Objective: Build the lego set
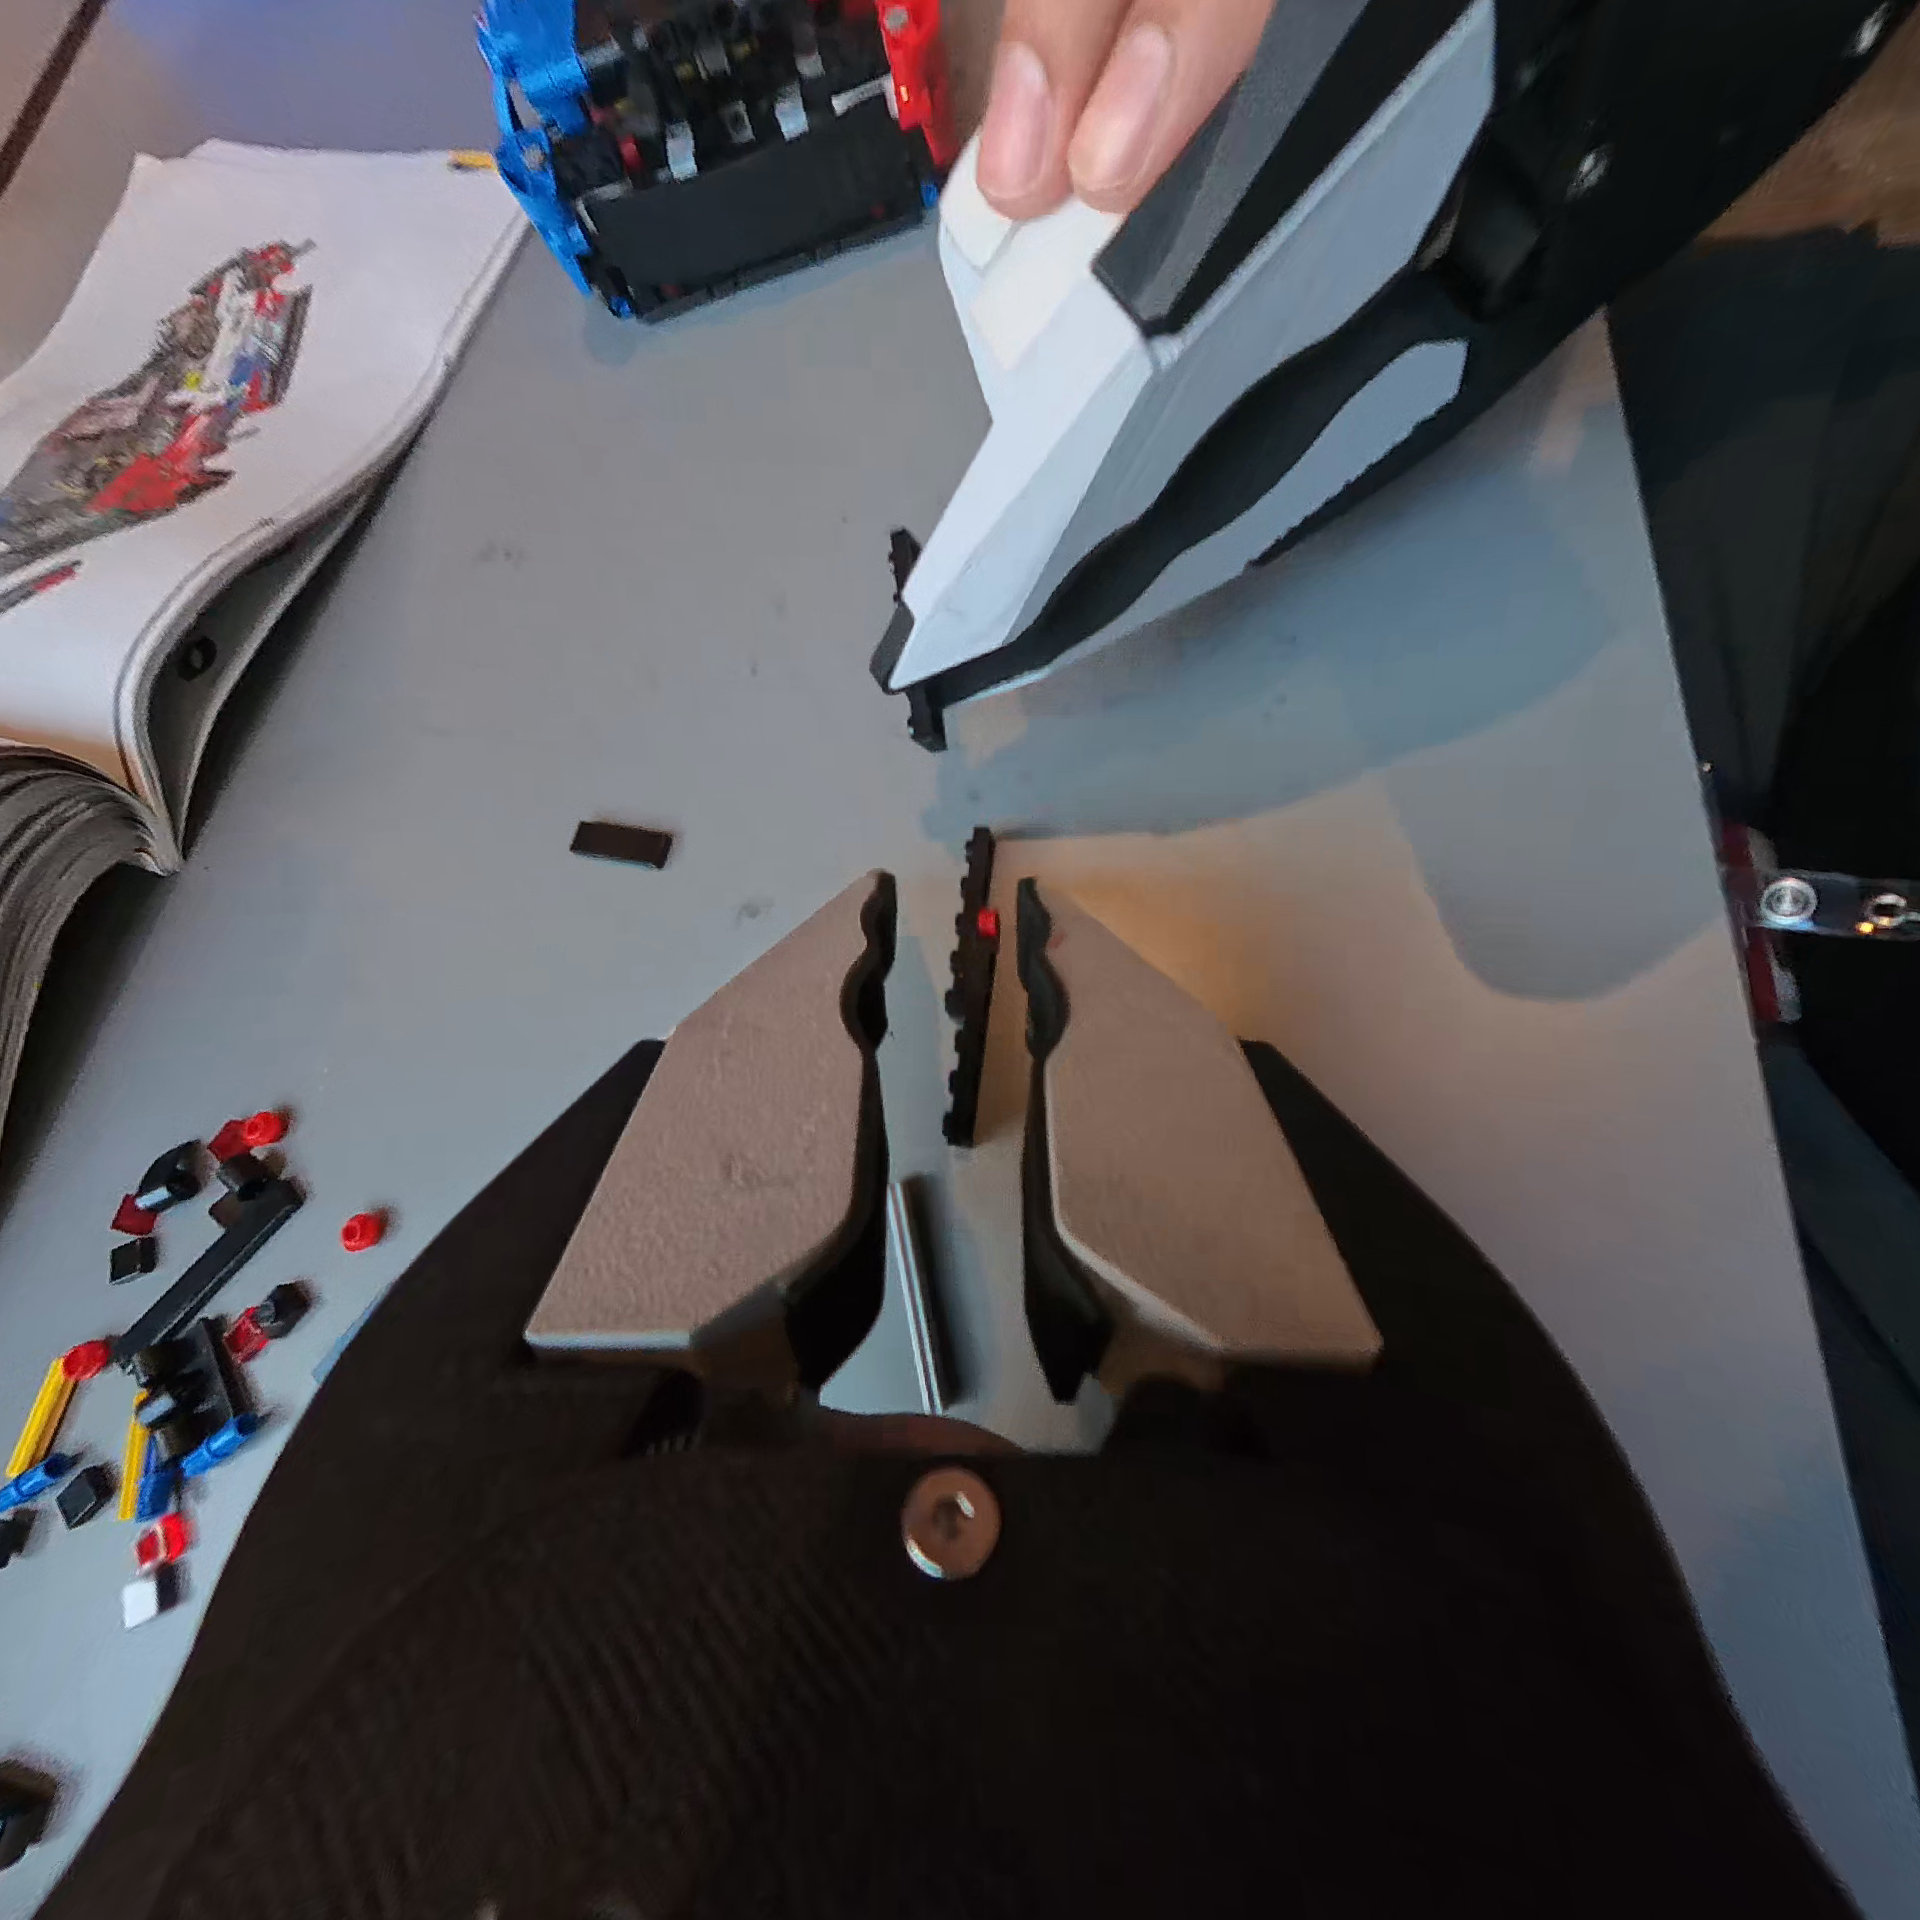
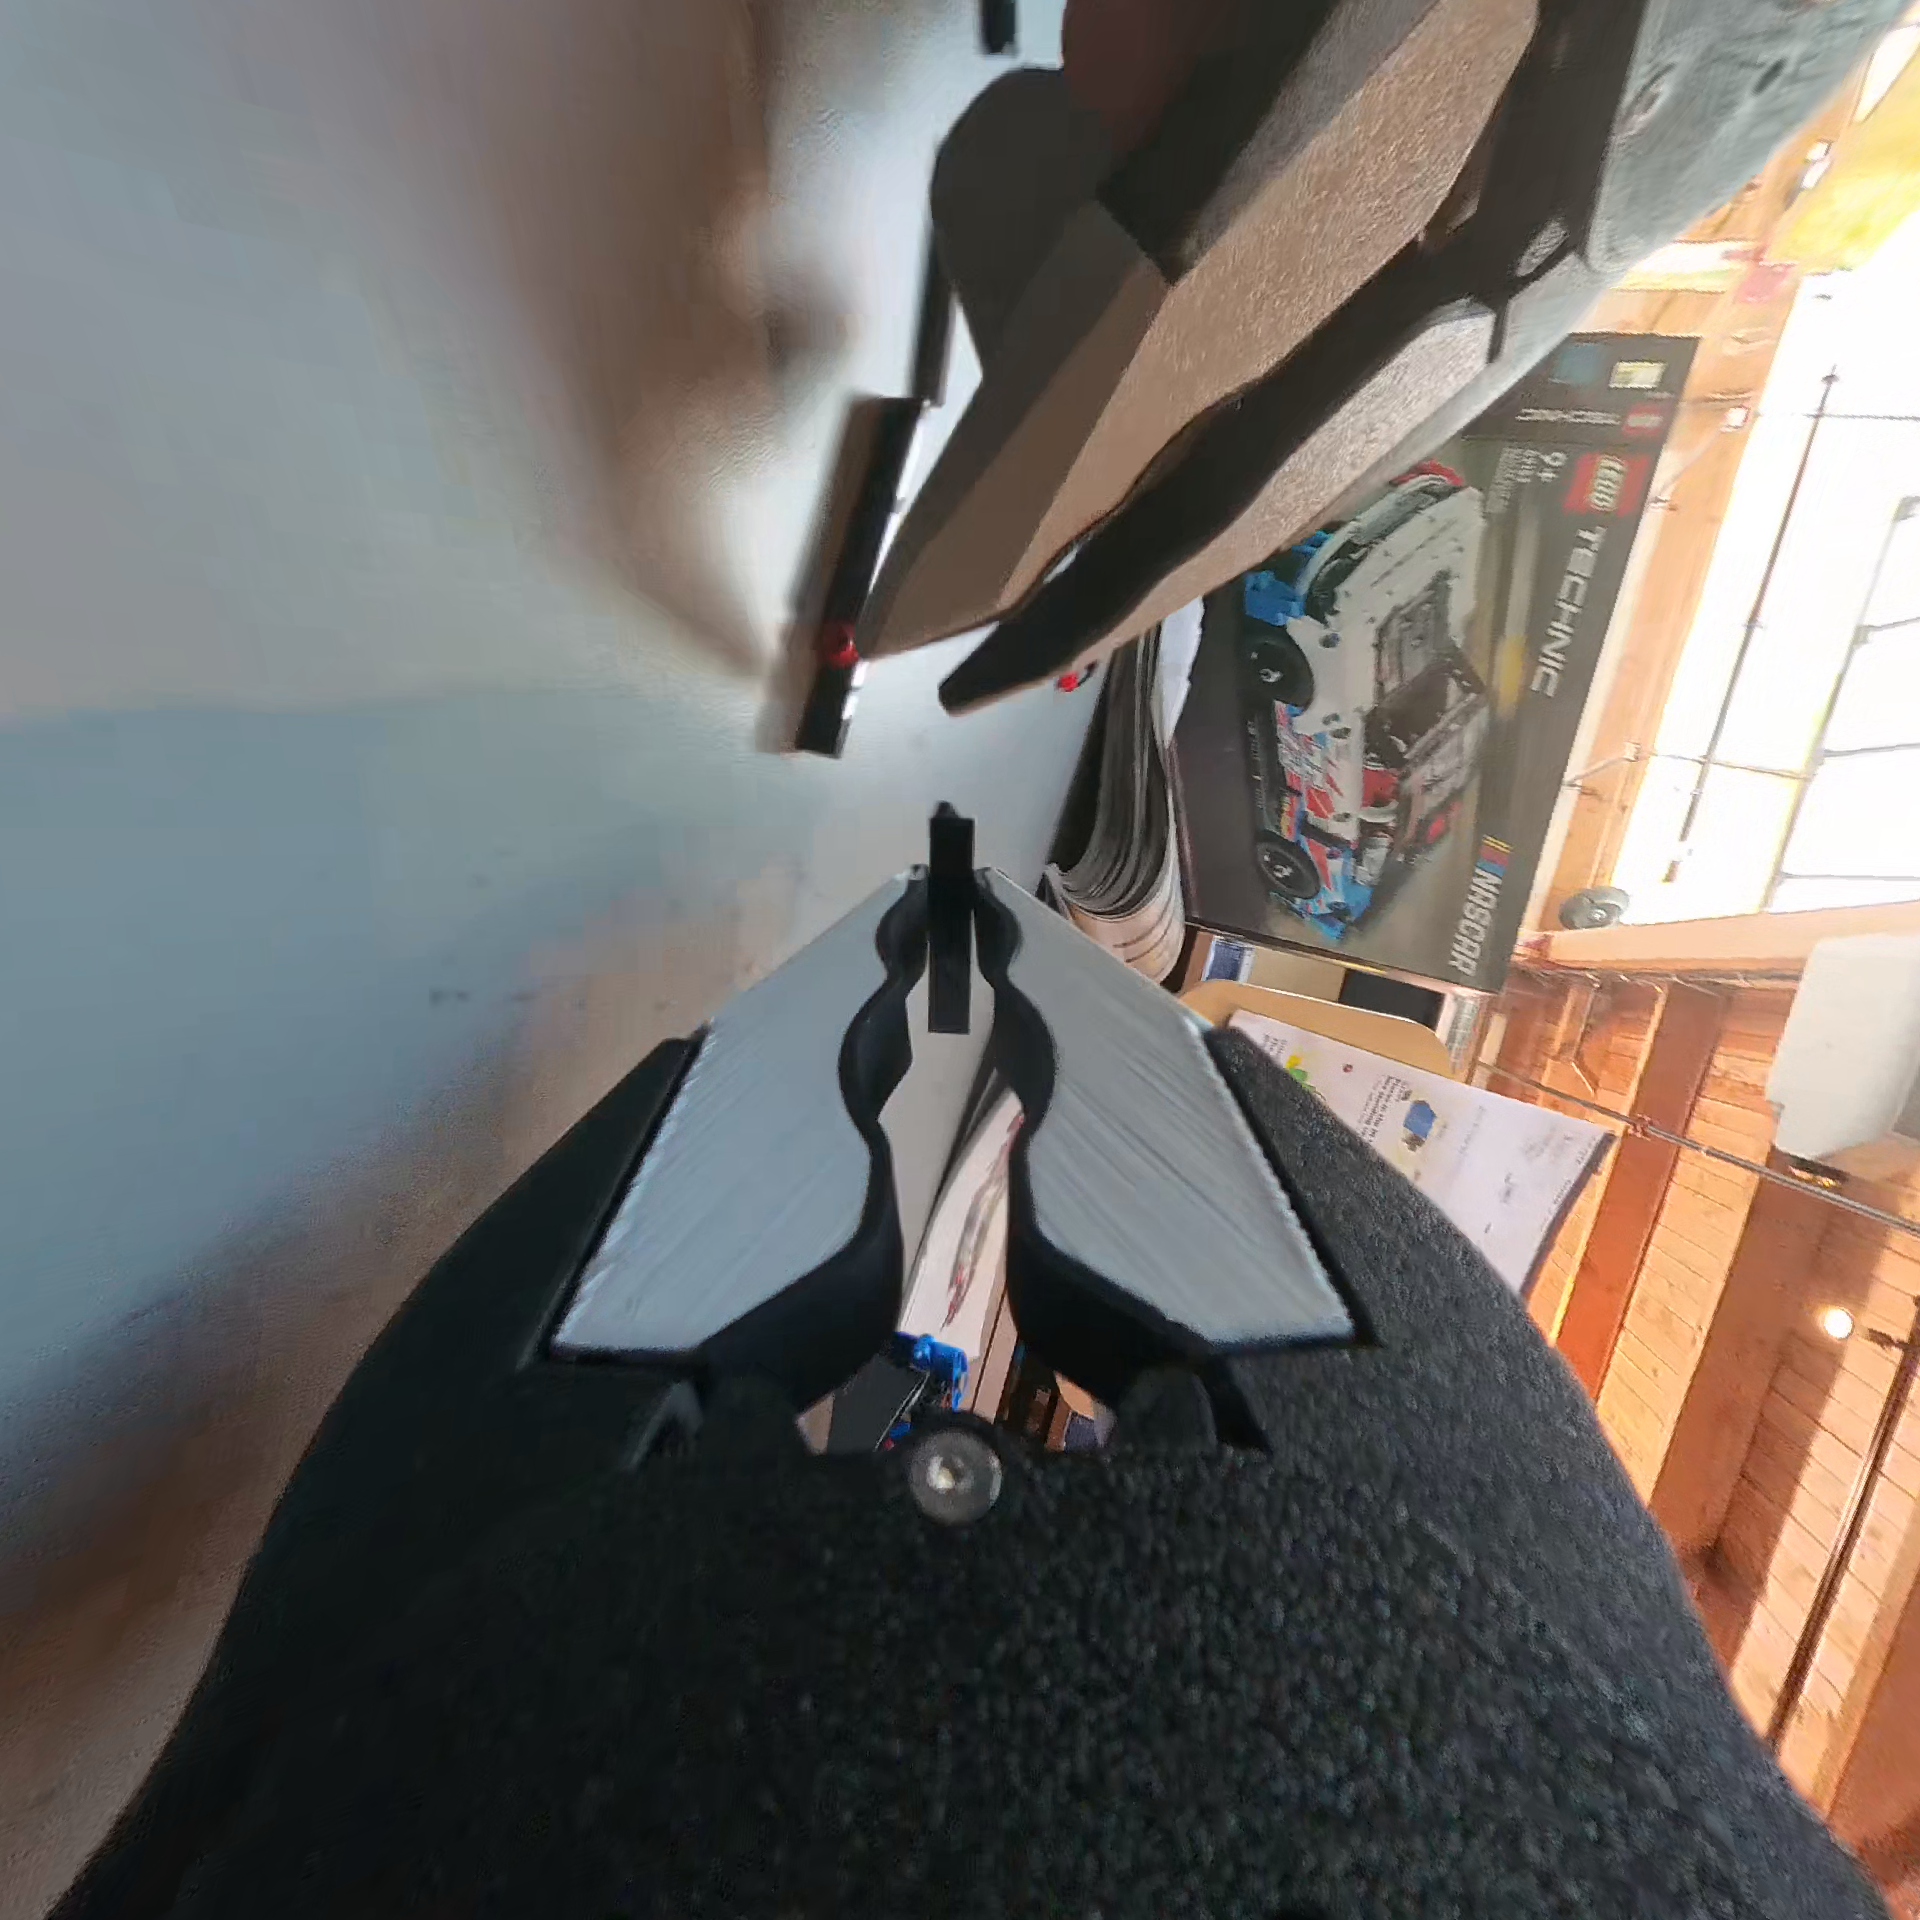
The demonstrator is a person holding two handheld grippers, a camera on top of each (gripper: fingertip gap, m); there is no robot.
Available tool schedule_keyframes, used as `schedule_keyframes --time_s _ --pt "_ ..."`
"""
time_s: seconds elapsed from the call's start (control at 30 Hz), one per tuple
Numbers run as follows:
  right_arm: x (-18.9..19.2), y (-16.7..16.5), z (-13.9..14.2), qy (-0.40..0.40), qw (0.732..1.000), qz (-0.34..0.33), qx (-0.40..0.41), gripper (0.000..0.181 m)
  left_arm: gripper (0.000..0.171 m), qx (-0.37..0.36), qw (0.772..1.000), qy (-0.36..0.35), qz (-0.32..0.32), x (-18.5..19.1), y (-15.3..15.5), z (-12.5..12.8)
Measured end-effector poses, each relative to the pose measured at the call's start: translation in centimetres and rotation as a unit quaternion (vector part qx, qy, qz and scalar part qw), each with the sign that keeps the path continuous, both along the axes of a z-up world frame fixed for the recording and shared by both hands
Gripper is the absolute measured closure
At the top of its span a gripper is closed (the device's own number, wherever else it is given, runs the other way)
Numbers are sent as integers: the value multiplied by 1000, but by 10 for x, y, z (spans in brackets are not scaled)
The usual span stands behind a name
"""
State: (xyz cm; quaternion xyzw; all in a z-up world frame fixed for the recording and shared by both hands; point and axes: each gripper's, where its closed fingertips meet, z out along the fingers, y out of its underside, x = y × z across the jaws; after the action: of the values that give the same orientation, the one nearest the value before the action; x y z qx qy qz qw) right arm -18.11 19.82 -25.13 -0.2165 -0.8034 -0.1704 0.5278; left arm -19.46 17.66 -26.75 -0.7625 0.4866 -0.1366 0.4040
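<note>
My left gripper (image 1: pixel 956 896) is open low over the grey table (image 1: pixel 623 582). A long black studded plate (image 1: pixel 971 997) with one red stud on it stands on its edge between the fingers, closer to the right finger, with a gap on each side. It also shows, blurred, in the right wrist view (image 2: pixel 836 582) beside the left gripper (image 2: pixel 914 665). My right gripper (image 2: pixel 951 883) is shut on a small black plate (image 2: pixel 949 935). In the left wrist view that gripper (image 1: pixel 914 686) hangs just beyond the long plate, its small plate (image 1: pixel 928 727) pointing down at it.
An open instruction booklet (image 1: pixel 208 416) lies at the left. A partly built black, blue and red model (image 1: pixel 717 156) stands at the back. Loose small pieces (image 1: pixel 177 1351) lie at the near left, a black tile (image 1: pixel 621 842) alone. The set's box (image 2: pixel 1455 675) stands behind. My two grippers' fingertips are within a few centimetres of each other.
</note>
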Motion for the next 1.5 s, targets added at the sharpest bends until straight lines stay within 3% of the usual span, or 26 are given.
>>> schedule_keyframes --time_s 0.13,0.5,0.77,0.93,1.1,1.2,1.37,1.43,1.5 --pt "-3 -5 3 26 1000 5 10 174 155 36 998 -44 18 8 9 18" --pt "-5 -9 13 63 998 3 2 174 168 79 996 -52 10 19 10 24" --pt "10 -8 28 103 981 -21 -162 167 169 184 982 -6 -28 22 9 32" --pt "11 -16 16 60 991 -1 -123 167 170 133 991 -26 -22 23 6 26" --pt "6 -24 11 49 995 19 -85 170 170 -18 992 -127 -13 29 -4 27" --pt "4 -26 16 54 993 23 -107 174 170 -73 983 -167 -10 28 -7 28" --pt "3 -25 17 60 986 15 -152 174 170 -92 978 -187 -4 27 -7 31" --pt "4 -27 14 58 978 6 -200 174 169 -95 980 -177 -5 26 -7 27" --pt "6 -26 11 58 965 -11 -256 174 154 -78 990 -117 -2 14 -5 17"
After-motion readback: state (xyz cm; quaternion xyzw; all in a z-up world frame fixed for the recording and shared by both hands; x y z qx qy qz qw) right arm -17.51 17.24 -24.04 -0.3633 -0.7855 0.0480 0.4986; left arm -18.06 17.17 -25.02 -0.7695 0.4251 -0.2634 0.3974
